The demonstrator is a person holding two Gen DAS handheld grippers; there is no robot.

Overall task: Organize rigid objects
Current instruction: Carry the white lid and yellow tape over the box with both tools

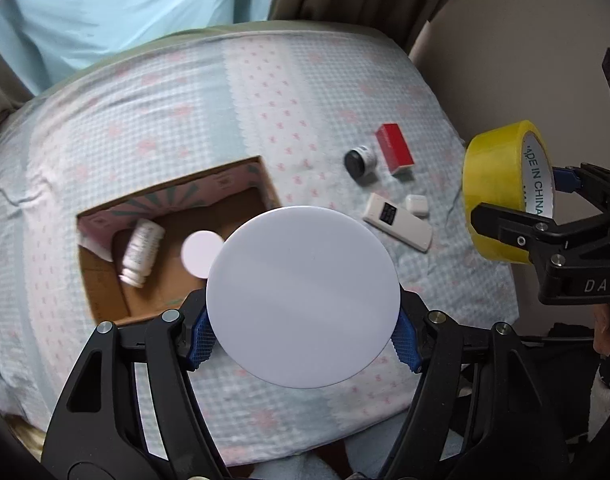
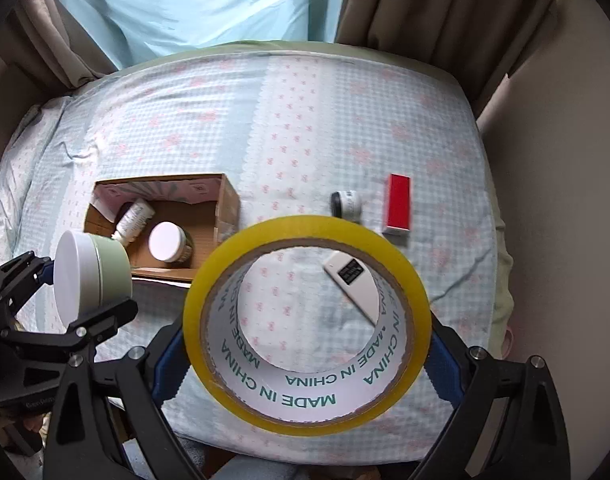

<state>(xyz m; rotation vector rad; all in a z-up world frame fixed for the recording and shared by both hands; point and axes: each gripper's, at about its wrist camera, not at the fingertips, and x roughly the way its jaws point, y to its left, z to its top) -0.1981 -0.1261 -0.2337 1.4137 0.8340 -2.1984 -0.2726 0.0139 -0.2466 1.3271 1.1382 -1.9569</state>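
While aloft, left hand-held gripper (image 1: 303, 338) clamping white-lidded tin (image 1: 303, 296), right hand-held gripper (image 2: 307, 364) gripping yellow tape roll (image 2: 409, 276)

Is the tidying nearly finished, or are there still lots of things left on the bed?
About halfway. Done: a white bottle and a white-lidded jar lie in the cardboard box. In hand: the left tongs grip a green tin, the right tongs grip the yellow tape roll. Left on the bed: red box, small dark-lidded jar, remote and earbud case.

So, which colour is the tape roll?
Yellow tape roll, white printed core; clearest in the right wrist view.
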